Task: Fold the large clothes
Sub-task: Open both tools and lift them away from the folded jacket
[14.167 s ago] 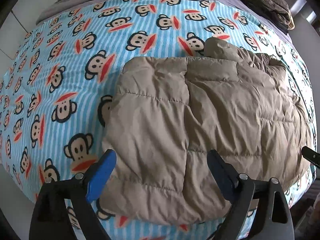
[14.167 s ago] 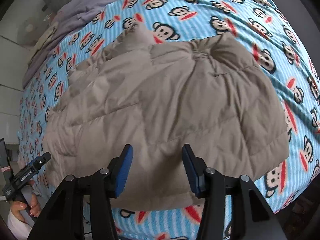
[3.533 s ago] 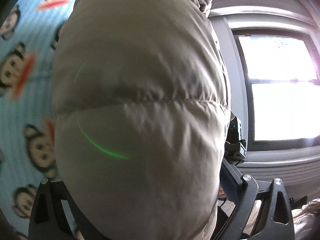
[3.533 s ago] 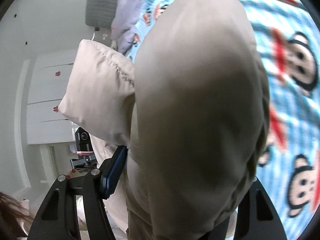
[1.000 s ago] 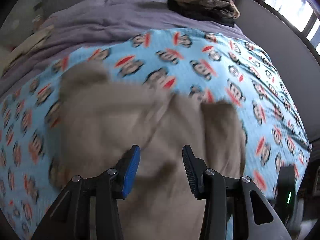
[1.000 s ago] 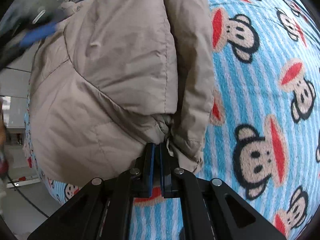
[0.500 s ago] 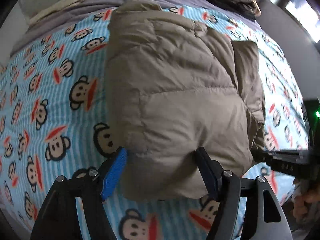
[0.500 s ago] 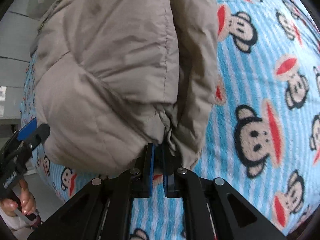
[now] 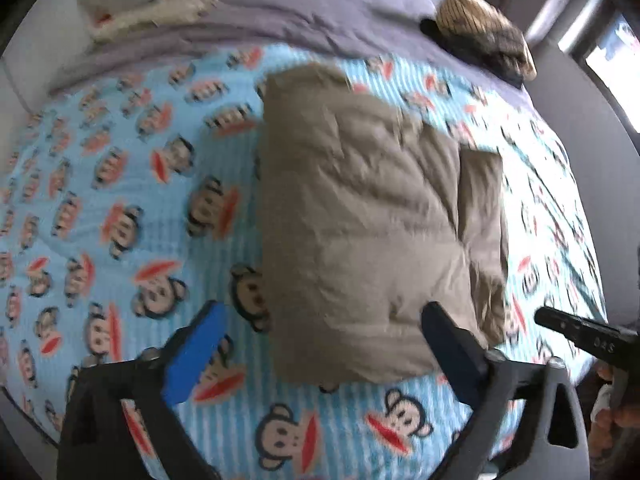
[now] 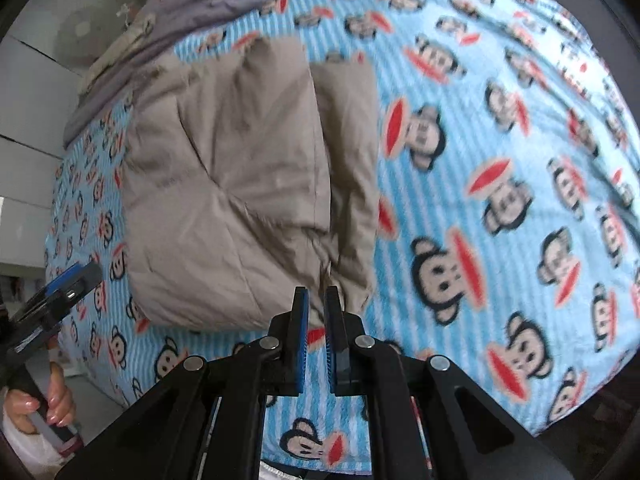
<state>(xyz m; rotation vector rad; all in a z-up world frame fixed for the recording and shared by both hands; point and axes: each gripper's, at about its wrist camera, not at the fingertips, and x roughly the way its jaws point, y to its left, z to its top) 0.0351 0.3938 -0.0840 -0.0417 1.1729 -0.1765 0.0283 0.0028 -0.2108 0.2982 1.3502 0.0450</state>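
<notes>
A tan quilted down jacket (image 9: pixel 368 216) lies folded into a thick rectangle on the bed; it also shows in the right wrist view (image 10: pixel 240 184). My left gripper (image 9: pixel 324 336) is open wide and empty, raised above the jacket's near edge. My right gripper (image 10: pixel 315 304) has its jaws a narrow gap apart with nothing between them, just off the jacket's near right corner. Each gripper shows in the other's view: the left one (image 10: pixel 64 284) at the left edge, the right one (image 9: pixel 580 336) at the right edge.
The bed has a blue striped blanket with monkey faces (image 9: pixel 120 208), seen also in the right wrist view (image 10: pixel 500 184). A purple cover (image 9: pixel 304 20) lies at the far end. A pile of dark and tan clothes (image 9: pixel 484 36) sits at the far right corner. White cupboards (image 10: pixel 24 128) stand to the left.
My right gripper has let go of the jacket's corner and backed off a little. My left gripper has pulled back and up, away from the jacket. The folded jacket stays on the bed.
</notes>
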